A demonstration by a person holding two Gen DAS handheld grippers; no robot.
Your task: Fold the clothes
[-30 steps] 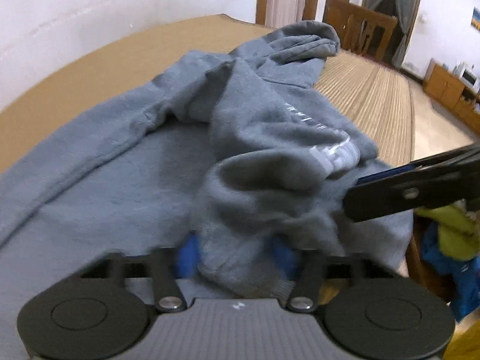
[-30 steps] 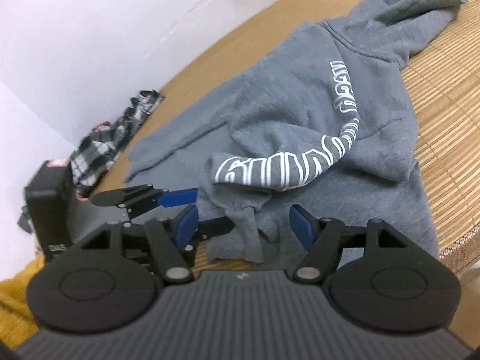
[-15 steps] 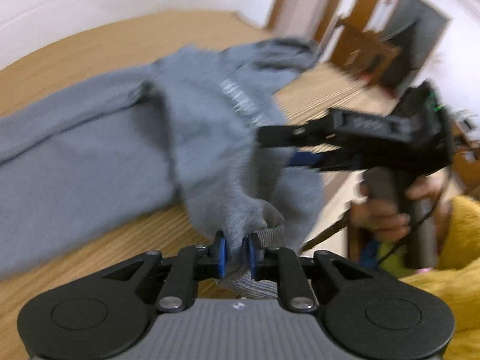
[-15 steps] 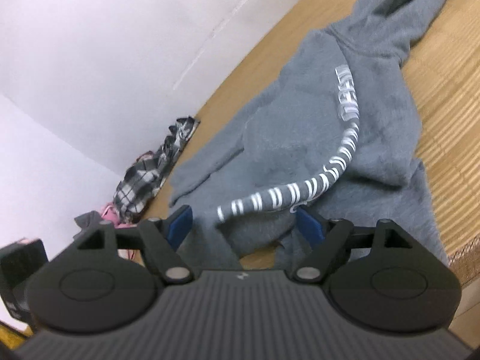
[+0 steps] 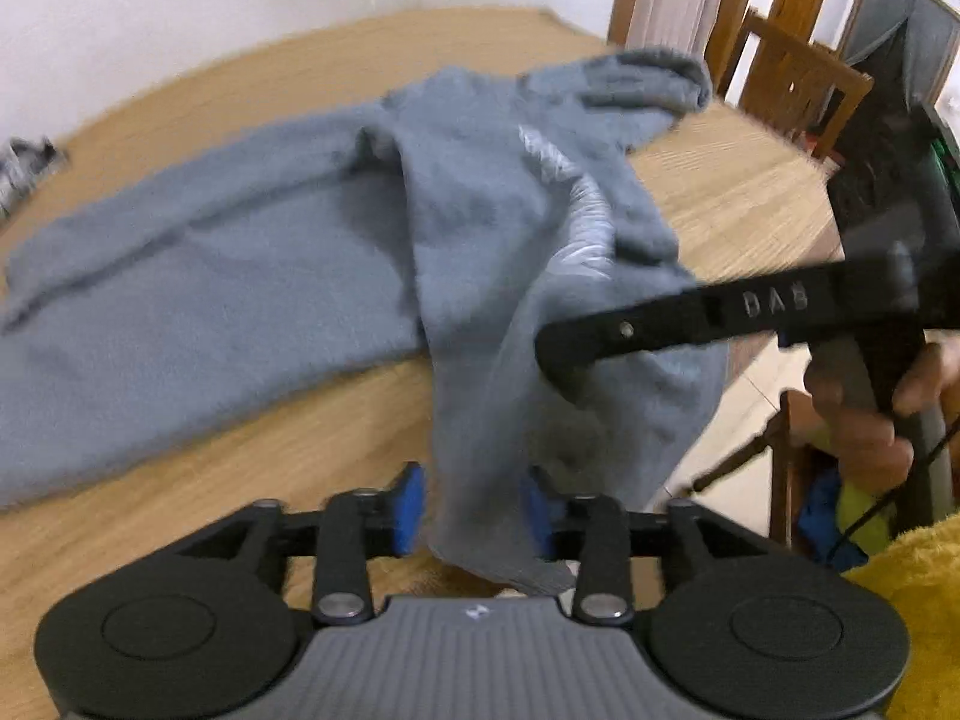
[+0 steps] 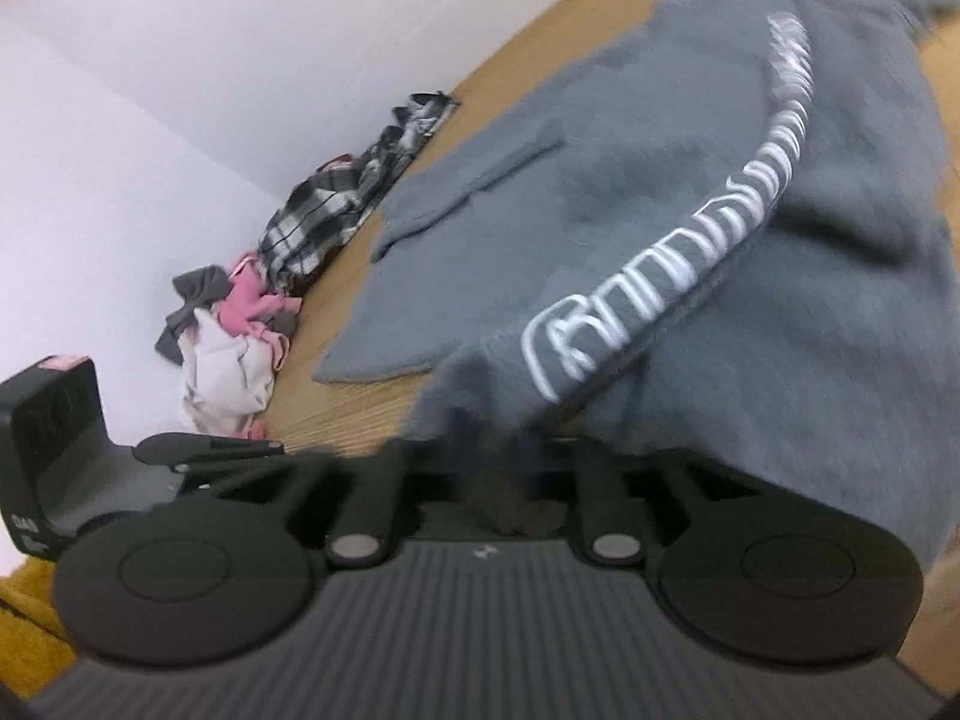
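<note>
Left wrist: right tongs [image 5: 555,354] level, clamping hoodie sleeve [image 5: 480,420].

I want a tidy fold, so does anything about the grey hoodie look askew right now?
Yes. The grey hoodie lies crooked, and its printed sleeve is pulled across the body, bunched at the cuff. A heap of other clothes sits crumpled by the wall.

My left gripper [image 5: 474,510] has just been opening; its blue pads [image 5: 408,504] stand apart with the grey hoodie's sleeve [image 5: 480,462] hanging between them. The hoodie [image 5: 240,276] spreads over the wooden surface [image 5: 270,468] toward ten o'clock. At three o'clock my right gripper [image 5: 558,354] bites into the sleeve.
</note>
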